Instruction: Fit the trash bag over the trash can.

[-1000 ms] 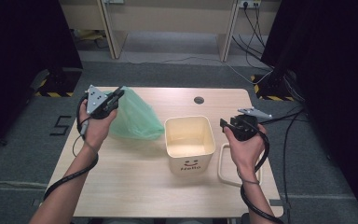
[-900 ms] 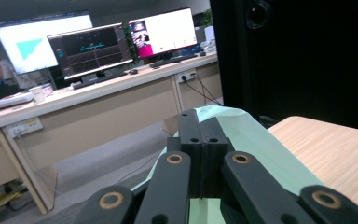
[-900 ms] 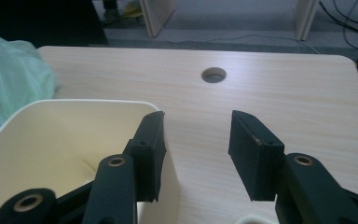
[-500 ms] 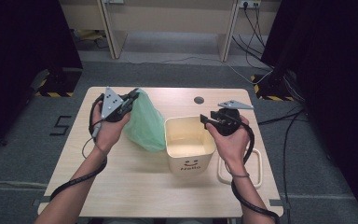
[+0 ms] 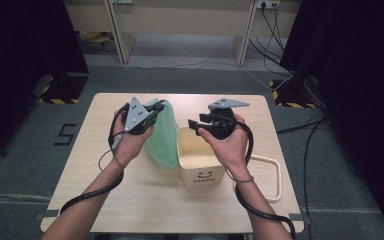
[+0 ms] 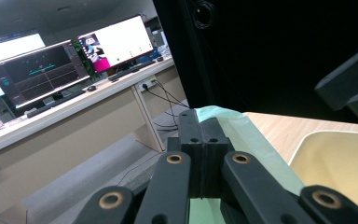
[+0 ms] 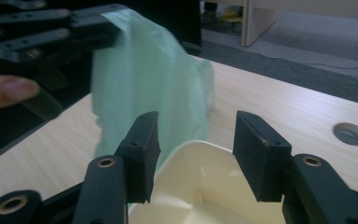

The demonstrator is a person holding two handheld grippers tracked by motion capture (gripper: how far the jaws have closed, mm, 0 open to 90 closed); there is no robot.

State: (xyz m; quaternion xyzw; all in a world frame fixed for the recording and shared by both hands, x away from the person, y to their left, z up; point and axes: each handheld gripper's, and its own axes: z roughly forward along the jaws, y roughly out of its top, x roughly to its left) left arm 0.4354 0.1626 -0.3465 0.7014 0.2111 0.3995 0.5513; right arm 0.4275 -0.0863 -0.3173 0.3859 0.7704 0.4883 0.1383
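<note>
Both fingers: left gripper (image 5: 152,114) pinches green bag (image 5: 162,137); right gripper (image 5: 196,125), just widening, empty above bin (image 5: 202,167).

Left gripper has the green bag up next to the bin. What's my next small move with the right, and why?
Probably ease the right gripper forward to the green bag and pinch its free edge. The left gripper is shut on the bag's top, the bag hangs beside the cream bin, and the right jaws have just been opening, with nothing between them. A second grip would let you spread the bag's mouth.
</note>
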